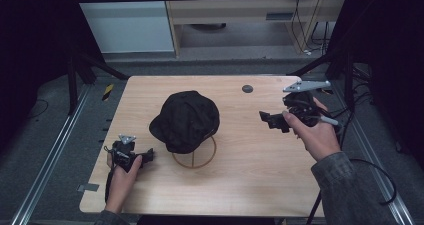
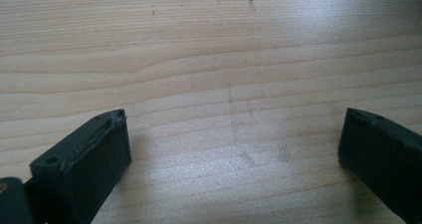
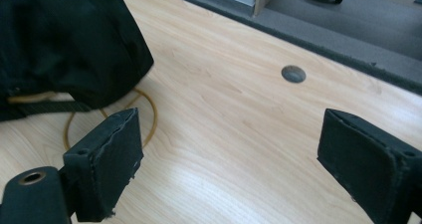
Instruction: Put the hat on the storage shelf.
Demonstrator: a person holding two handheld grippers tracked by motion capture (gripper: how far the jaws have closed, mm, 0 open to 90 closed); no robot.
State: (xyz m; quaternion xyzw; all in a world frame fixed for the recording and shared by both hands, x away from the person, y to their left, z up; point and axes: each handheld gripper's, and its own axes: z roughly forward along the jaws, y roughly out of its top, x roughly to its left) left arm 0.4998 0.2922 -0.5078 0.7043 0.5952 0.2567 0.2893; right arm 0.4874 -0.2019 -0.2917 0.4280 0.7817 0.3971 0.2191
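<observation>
Cap [image 1: 186, 120] count: one, black, sitting mid-surface [image 1: 250, 180] on a wire stand [image 1: 196, 160] it mostly hides. We hold the left tool [image 1: 148, 156] and right tool [image 1: 266, 119] wide open, both empty.

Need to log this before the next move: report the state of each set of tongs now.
Left tongs: open, holding nothing, over bare table.
Right tongs: open, holding nothing, beside the black cap.

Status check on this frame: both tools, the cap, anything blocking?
Left tool open, low over bare table. Right tool open, empty, right of black cap. Cap sits on wire stand, untouched. Path clear.
</observation>
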